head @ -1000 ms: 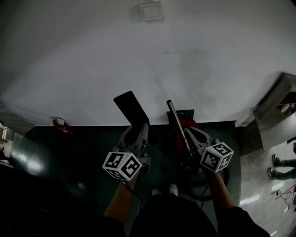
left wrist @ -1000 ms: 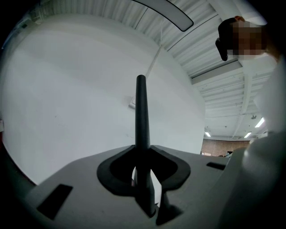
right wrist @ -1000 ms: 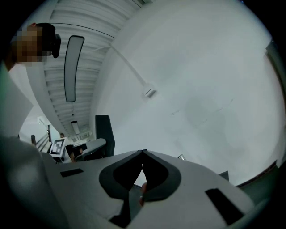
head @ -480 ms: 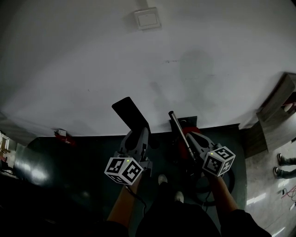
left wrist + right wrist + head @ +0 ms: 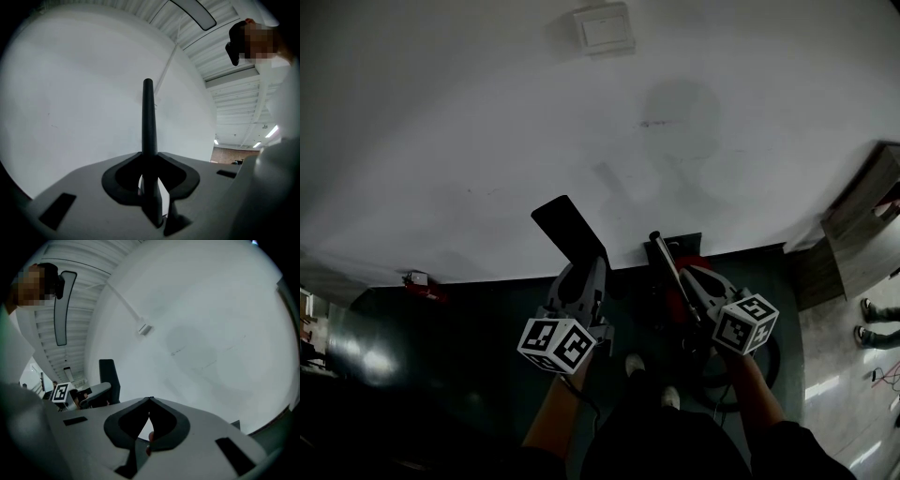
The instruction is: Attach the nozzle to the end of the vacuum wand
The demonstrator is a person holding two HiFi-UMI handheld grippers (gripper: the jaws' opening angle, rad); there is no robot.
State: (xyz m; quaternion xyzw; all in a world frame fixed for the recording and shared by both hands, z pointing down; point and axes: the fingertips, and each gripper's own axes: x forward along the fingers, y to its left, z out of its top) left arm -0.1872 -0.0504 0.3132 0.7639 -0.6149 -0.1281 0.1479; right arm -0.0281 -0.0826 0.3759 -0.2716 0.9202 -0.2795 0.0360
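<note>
Left gripper (image 5: 581, 269) clamped on black flat nozzle (image 5: 567, 223), right gripper (image 5: 688, 277) jaws pressed together just beside vacuum wand (image 5: 661, 255), white wall (image 5: 469, 122) ahead

The left gripper (image 5: 150, 161) clamps its jaws on a flat black nozzle (image 5: 148, 117), seen edge-on and rising toward 12 o'clock against a plain white wall (image 5: 70, 103). At 2 o'clock a person (image 5: 283, 89) in white shows beneath a ribbed ceiling (image 5: 225, 61).
</note>
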